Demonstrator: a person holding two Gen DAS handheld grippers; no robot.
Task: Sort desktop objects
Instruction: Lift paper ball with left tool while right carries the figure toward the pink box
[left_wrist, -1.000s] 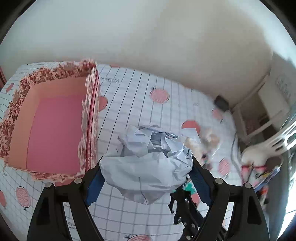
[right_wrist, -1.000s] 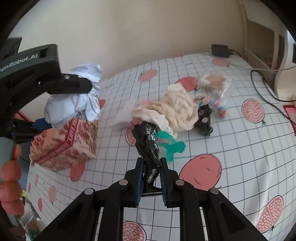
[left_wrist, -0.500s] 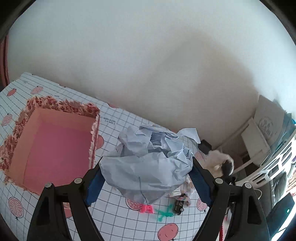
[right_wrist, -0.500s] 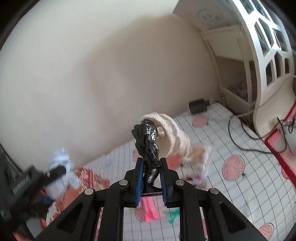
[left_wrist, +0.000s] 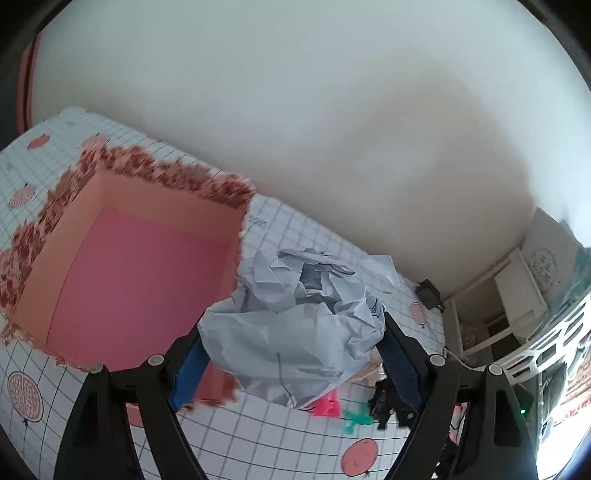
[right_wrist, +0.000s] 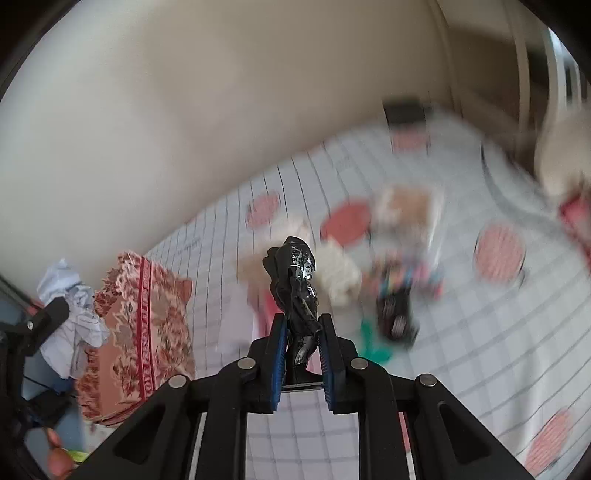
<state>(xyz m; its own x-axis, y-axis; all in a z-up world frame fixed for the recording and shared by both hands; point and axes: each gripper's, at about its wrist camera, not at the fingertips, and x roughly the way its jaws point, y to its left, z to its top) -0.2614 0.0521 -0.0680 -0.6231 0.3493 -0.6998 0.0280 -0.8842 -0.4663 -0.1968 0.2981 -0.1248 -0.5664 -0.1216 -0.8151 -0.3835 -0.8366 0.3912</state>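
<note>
My left gripper (left_wrist: 293, 354) is shut on a big ball of crumpled pale paper (left_wrist: 295, 317), held above the table just right of the floral box (left_wrist: 129, 266), whose pink inside is bare. My right gripper (right_wrist: 301, 343) is shut on a small black glossy clip-like object (right_wrist: 295, 280) that sticks up between its blue pads. In the right wrist view, the box (right_wrist: 140, 332) and the paper ball (right_wrist: 74, 314) show at the left, and the rest of the table is blurred.
On the grid-and-fruit tablecloth (left_wrist: 258, 443) lie a pink clip (left_wrist: 327, 404), a green clip (left_wrist: 356, 417) and a black item (left_wrist: 384, 402). A cream cloth heap (right_wrist: 340, 269) and a dark toy (right_wrist: 397, 317) lie in the middle. A black charger (left_wrist: 428, 293) sits by the wall.
Both grippers rose from the table with their loads, then moved sideways. The left one now hangs closer to the box; the right view swung back down over the table and is blurred.
</note>
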